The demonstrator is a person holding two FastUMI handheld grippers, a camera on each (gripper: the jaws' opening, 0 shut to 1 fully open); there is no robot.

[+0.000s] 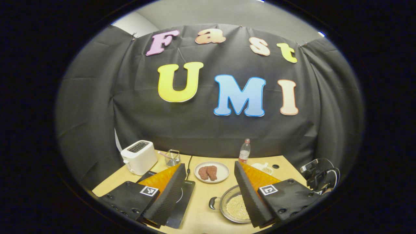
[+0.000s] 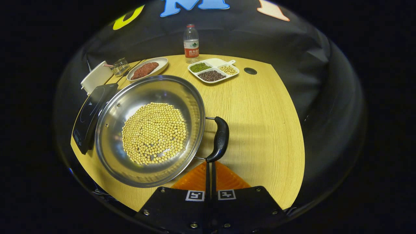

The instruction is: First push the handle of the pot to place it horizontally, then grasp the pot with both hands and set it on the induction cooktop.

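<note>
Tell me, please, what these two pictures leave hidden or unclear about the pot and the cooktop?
- Pot: in the left gripper view its right side is hidden behind that hand-held gripper's right finger.
- Cooktop: in the right gripper view its right part lies behind the pot's rim; its panel markings are too small to make out.
- Right hand-held gripper: whether its closed tips touch the pot handle is unclear.

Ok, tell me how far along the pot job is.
Nothing looks finished yet. In hand: the right tongs, shut, have their tips at the near end of the handle, seemingly to push it. Left: the pot sits on the table beside the induction cooktop, ungrasped; the left tongs hang open above.
</note>
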